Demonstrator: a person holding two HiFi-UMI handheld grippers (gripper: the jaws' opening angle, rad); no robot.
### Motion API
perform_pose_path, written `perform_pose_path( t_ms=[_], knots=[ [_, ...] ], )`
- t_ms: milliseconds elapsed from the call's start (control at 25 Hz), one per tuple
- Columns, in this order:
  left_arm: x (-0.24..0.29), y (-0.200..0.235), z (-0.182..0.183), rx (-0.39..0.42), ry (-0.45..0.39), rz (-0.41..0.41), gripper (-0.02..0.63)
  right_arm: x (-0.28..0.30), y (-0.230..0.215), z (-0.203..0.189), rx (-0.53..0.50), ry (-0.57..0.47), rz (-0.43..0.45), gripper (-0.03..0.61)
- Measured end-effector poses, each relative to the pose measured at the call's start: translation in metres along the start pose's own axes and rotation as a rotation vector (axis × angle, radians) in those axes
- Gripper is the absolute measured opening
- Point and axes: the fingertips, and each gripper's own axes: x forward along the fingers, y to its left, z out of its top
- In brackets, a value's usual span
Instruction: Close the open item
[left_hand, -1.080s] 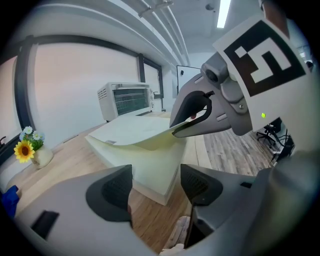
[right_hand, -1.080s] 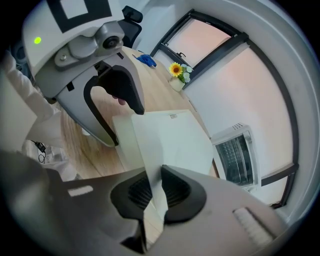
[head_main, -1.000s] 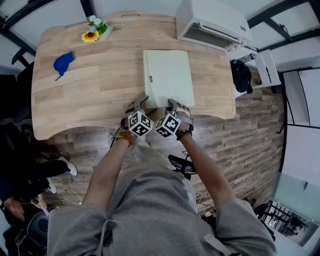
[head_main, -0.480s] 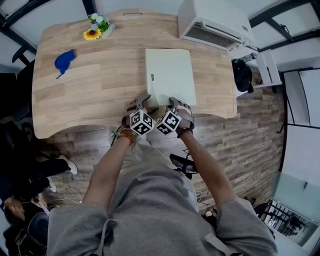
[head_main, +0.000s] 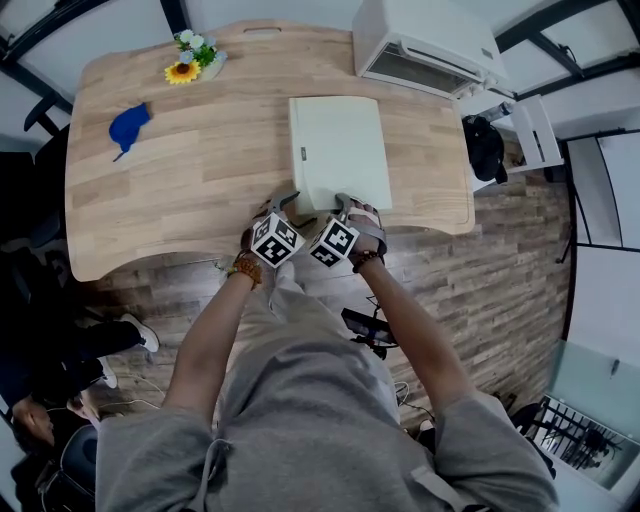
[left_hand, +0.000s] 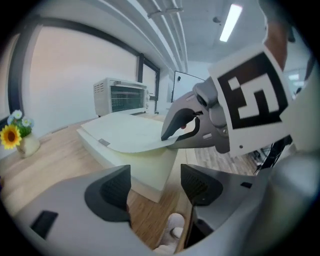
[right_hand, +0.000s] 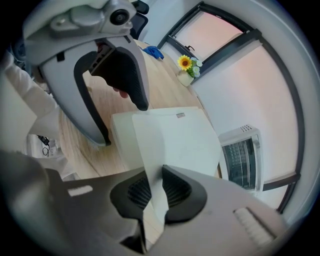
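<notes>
Box: a flat, pale box lies on the wooden worktop, its near end at the edge where the person stands
Right gripper: the right gripper is clamped on the near edge of the box's thin cover, with the sheet pinched between both pads
Left gripper: the left gripper hangs just beside it, jaws apart with nothing between them, facing the box's near corner
Head view only: a sunflower and a blue object sit far off to the left, and a white oven stands at the far right corner
Left gripper view only: the cover is bowed up off the box body at the near end
Writing: a small grey tag on the cover is too small to read
</notes>
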Motion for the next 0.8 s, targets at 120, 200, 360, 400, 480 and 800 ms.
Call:
perform_pose_path(
  t_ms=[120,200,360,400,480,800],
  knots=[
    [-0.017,0.012,0.001,-0.192,-0.072,-0.091,0.305,-0.002,-0.003,0.003,-0.036,0.001,-0.019,0.040],
    [-0.034,0.033,0.006,-0.317,-0.121,-0.066,0.299,-0.003,-0.004,0.004,-0.057,0.003,-0.035,0.041],
    [-0.038,0.077,0.033,-0.423,-0.126,0.095,0.230,-0.003,-0.006,0.003,-0.076,0.007,-0.045,0.041],
    [-0.033,0.082,0.042,-0.397,-0.116,0.121,0.227,-0.003,-0.006,0.003,-0.078,0.009,-0.046,0.042],
    [-0.023,0.092,0.054,-0.347,-0.106,0.167,0.225,-0.003,-0.003,0.004,-0.082,0.015,-0.045,0.043],
    [0.007,0.142,0.042,-0.587,-0.068,0.243,0.167,-0.007,-0.002,0.005,-0.115,0.024,-0.075,0.049]
  ],
)
